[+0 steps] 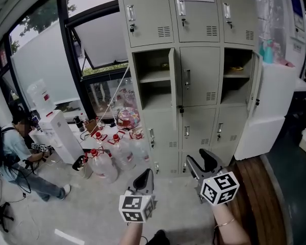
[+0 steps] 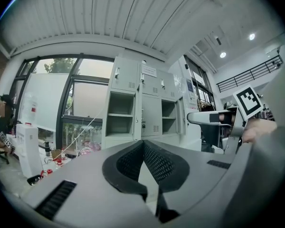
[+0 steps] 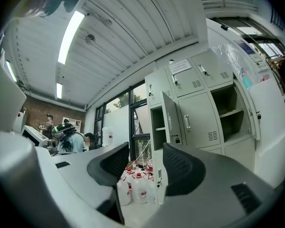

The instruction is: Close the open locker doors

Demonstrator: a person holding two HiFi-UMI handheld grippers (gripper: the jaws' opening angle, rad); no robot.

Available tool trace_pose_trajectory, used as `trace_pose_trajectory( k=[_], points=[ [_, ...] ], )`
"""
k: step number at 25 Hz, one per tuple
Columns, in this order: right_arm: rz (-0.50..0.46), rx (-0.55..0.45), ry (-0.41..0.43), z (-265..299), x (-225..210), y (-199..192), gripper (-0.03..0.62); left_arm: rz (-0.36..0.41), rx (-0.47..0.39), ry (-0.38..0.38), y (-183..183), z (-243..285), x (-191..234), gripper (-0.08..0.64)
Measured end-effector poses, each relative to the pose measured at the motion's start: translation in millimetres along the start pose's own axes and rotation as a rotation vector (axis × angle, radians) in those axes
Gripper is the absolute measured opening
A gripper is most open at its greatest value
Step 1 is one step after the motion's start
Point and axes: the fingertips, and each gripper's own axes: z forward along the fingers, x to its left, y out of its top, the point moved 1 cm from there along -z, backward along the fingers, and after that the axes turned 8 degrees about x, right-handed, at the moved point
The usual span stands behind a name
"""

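While water jugs (image 1: 115, 154) crowd the grey floor (image 1: 86, 208) beside the lockers (image 1: 196, 75), left fingers (image 2: 128, 163) meet, right fingers (image 3: 183, 167) gape.

the locker bank (image 1: 194, 60) stands ahead of my left gripper (image 1: 145, 176) and right gripper (image 1: 201, 162). in its middle row the left door (image 1: 172, 80) and right door (image 1: 255, 83) hang open (each at its compartment's right side). water jugs (image 1: 117, 154) sit on the floor (image 1: 92, 208) left of it, a water dispenser (image 1: 58, 134) further left, a person (image 1: 15, 147) beside that.
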Motion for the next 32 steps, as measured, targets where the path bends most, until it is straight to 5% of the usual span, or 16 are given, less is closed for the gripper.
trace_pose_trajectory(
  k=[16, 32],
  points=[
    [-0.029, -0.021, -0.027, 165.7, -50.9, 25.4, 0.215, -0.007, -0.002, -0.02, 19.6, 142.6, 101.7, 0.02],
    [-0.093, -0.048, -0.217, 312.1, -121.2, 66.8, 0.198, 0.013, 0.007, -0.14, 44.3, 280.1, 204.3, 0.02]
  ],
)
